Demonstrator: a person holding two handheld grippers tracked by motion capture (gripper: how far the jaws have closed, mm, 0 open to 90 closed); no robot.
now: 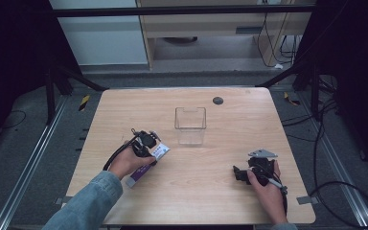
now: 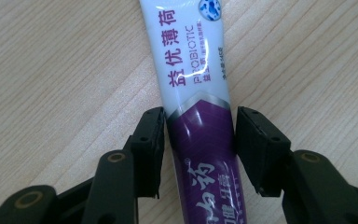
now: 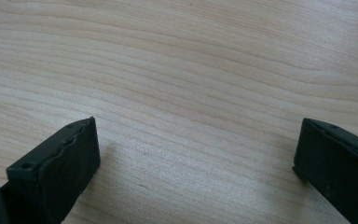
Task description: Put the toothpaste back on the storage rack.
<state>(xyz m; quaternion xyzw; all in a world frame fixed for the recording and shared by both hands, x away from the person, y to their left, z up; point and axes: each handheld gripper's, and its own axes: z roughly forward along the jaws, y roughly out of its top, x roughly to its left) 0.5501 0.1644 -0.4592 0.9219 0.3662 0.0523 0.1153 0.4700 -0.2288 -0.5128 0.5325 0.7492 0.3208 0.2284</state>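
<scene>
Purple-and-white toothpaste tube (image 2: 196, 107) lay flat on the wooden tabletop (image 1: 211, 182), clamped across its middle by the left gripper (image 2: 199, 135). Across the tabletop the right gripper (image 3: 196, 154) rested with fingers (image 3: 58, 168) spread wide, gripping nothing. Farther back stood a clear container (image 1: 190, 125).

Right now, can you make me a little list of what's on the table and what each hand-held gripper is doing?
table: light wooden tabletop
box: clear plastic open-top container, upright near the middle, empty
tube: white and purple toothpaste tube, lying on the wood
left hand-held gripper: jaws on either side of the tube's purple part, touching it
right hand-held gripper: jaws wide apart over bare wood, holding nothing
small thing: dark round disc near the far edge
</scene>
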